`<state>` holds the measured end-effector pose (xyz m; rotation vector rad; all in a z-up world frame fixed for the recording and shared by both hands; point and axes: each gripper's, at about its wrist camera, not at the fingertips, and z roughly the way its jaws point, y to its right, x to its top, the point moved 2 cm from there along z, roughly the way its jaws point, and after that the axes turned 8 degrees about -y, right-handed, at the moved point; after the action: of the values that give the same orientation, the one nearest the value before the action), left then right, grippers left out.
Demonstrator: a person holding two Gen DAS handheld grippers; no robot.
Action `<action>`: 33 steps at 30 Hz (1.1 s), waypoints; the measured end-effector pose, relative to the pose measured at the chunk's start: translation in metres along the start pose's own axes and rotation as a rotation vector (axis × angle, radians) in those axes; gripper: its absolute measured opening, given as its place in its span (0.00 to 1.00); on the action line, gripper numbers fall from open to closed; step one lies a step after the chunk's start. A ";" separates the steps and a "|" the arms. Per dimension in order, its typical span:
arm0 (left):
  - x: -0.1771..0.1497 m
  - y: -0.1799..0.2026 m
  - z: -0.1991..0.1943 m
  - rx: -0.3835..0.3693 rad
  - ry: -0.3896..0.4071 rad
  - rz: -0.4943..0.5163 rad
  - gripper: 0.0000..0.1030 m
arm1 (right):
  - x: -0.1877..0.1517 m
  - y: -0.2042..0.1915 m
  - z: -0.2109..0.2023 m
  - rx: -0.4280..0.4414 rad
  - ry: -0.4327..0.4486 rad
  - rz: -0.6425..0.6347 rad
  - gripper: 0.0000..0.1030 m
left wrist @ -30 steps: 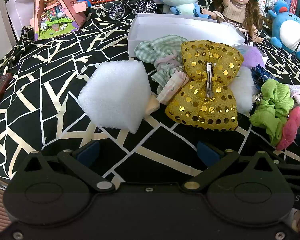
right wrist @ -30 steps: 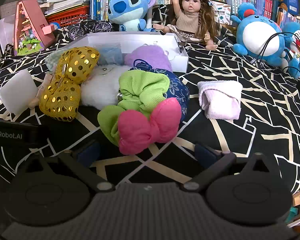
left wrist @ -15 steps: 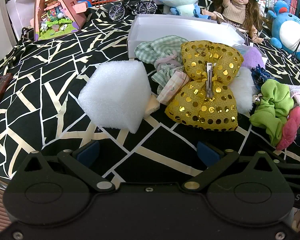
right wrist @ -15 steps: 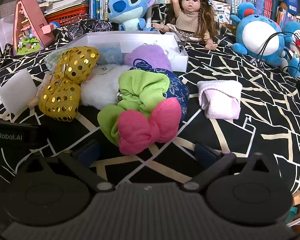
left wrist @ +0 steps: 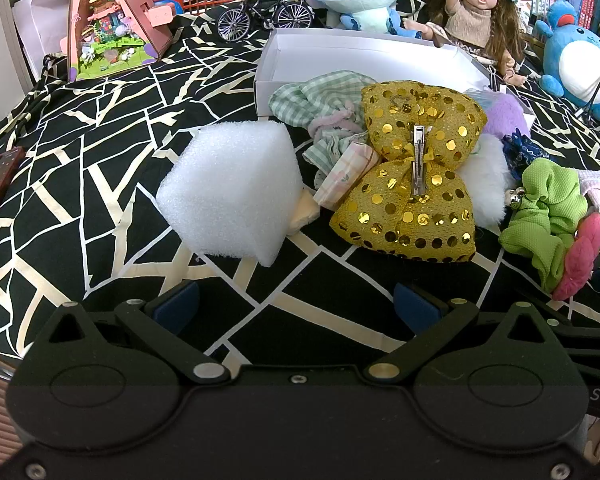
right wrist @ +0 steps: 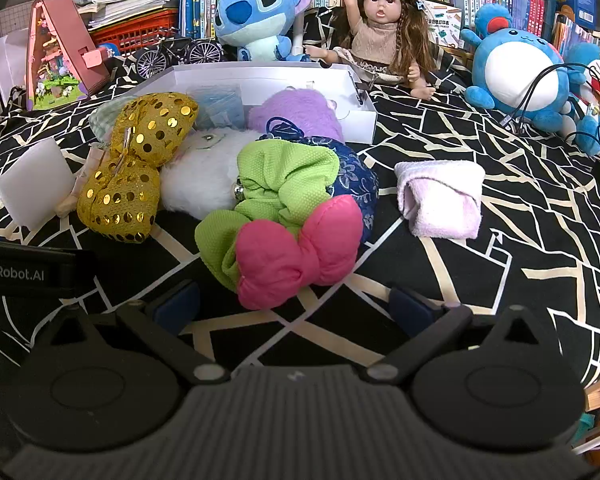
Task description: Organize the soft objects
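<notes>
Presently your right gripper (right wrist: 294,304) stands wide and empty, with the pink padded fabric bow (right wrist: 298,250) just ahead between its fingers, long axis across the gap. Your left gripper (left wrist: 296,306), also wide and empty, faces bare cloth; the white foam block (left wrist: 232,192) lies ahead-left.

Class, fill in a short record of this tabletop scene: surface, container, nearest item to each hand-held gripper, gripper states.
surface: black cloth with cream crack pattern
container: shallow white cardboard box, mostly bare
pile: in front of the box, on the cloth
near left hand-held gripper: white foam cube, gold sequinned bow
near right hand-held gripper: pink padded bow, lime green scrunchie
apart from pile: folded pale pink towel
both grippers: open, holding nothing
</notes>
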<state>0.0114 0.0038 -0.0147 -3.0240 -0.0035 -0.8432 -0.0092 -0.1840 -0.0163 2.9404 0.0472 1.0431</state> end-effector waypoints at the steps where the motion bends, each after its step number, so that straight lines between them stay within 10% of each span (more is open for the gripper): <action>1: 0.000 0.000 0.000 0.000 0.000 0.000 1.00 | 0.000 0.000 0.000 0.000 0.000 0.000 1.00; 33: -0.002 0.001 -0.003 -0.009 0.022 0.006 1.00 | -0.020 0.006 -0.002 0.024 0.143 -0.011 1.00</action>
<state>0.0079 0.0024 -0.0137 -3.0211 0.0096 -0.8783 -0.0259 -0.1909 -0.0268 2.8772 0.0783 1.2581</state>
